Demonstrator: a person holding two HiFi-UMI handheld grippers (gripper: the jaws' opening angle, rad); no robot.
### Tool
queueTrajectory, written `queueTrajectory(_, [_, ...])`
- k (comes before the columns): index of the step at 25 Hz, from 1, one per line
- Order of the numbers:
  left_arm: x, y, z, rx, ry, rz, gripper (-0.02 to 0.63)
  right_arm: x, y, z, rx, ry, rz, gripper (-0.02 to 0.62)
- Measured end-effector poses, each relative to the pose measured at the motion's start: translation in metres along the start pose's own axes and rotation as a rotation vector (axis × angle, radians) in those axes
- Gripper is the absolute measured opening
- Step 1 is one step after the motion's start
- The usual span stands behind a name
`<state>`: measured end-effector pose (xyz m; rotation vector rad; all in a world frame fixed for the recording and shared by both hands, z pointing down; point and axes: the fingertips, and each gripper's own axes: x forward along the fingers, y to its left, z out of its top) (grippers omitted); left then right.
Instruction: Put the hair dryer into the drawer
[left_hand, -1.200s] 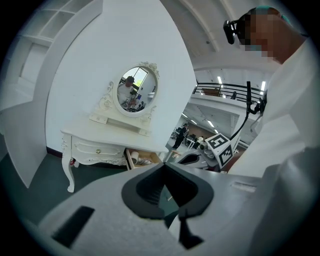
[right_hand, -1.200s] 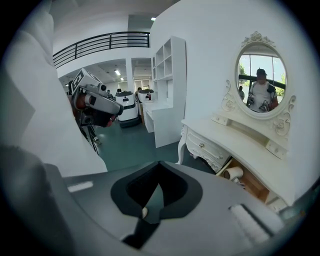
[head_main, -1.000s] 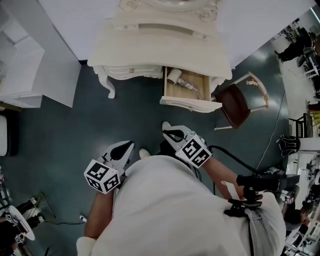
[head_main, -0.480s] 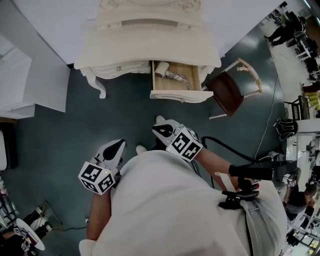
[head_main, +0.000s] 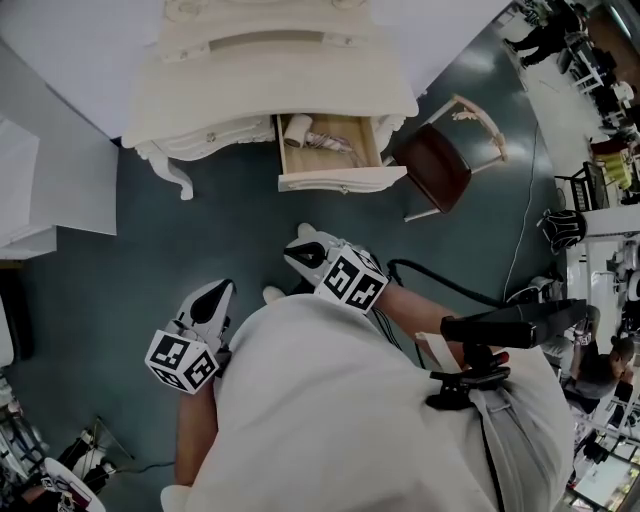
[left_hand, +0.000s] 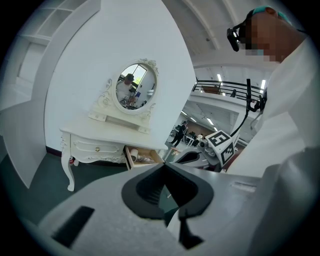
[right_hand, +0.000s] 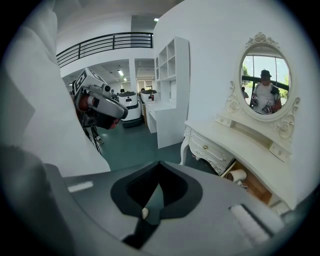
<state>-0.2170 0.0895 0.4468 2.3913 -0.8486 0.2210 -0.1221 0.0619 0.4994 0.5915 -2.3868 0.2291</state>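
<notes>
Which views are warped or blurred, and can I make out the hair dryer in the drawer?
Head view: sharp, evenly lit, edges bowed; the hair dryer shows clearly in the open drawer. Left gripper view: strong fisheye, dark corners, drawer tiny. Right gripper view: same fisheye, hair dryer small but visible.

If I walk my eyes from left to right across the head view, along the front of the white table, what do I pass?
Curved table leg → hair dryer, lying in the open drawer → brown chair.
</notes>
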Motion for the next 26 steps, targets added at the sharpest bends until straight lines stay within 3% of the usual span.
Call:
queueTrajectory(14, [0.025, -0.004, 0.007, -0.005, 0.036, -0.012, -0.003, -0.010, -0.021, -0.012, 0.019, 0.009, 0.009, 0.000])
queueTrajectory(26, [0.081, 0.005, 0.044, 0.018, 0.063, -0.019, -0.003, -0.022, -0.103, -0.024, 0.040, 0.018, -0.036, 0.000])
